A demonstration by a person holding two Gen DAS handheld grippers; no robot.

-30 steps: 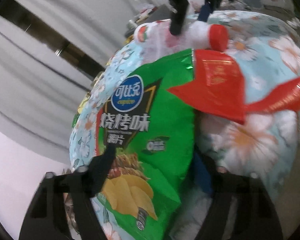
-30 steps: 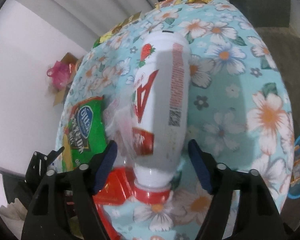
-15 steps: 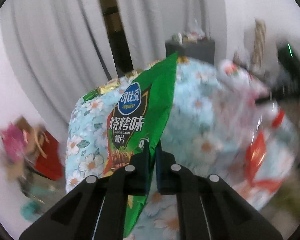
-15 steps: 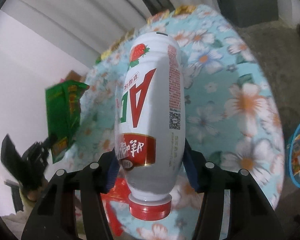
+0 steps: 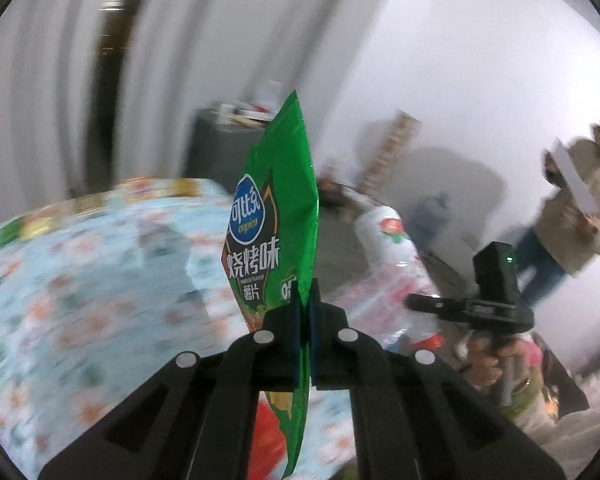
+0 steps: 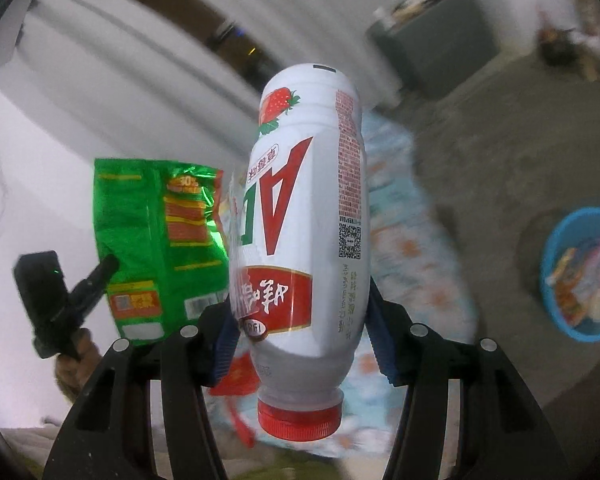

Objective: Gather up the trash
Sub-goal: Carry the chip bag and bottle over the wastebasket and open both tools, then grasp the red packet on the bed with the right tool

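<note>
- Your left gripper (image 5: 305,300) had clamped tight on the green foil crisp bag (image 5: 274,224), held upright above the floral-clothed table (image 5: 80,272).
- Your right gripper (image 6: 300,332) gripped the white strawberry-printed plastic bottle (image 6: 312,216), red cap toward you.
- A blue plastic tub (image 6: 552,280) of wrappers sat on the floor.

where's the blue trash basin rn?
Right wrist view, far right: the round blue plastic basin sits on the grey floor, beyond the floral tablecloth's edge, wrappers already inside.

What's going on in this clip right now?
A person is collecting trash with two handheld grippers. The left gripper is shut on a green chip bag, lifted off the floral tablecloth. The right gripper is clamped on a white strawberry-drink bottle, cap toward the camera. A blue basin already holding wrappers sits on the floor.
</note>
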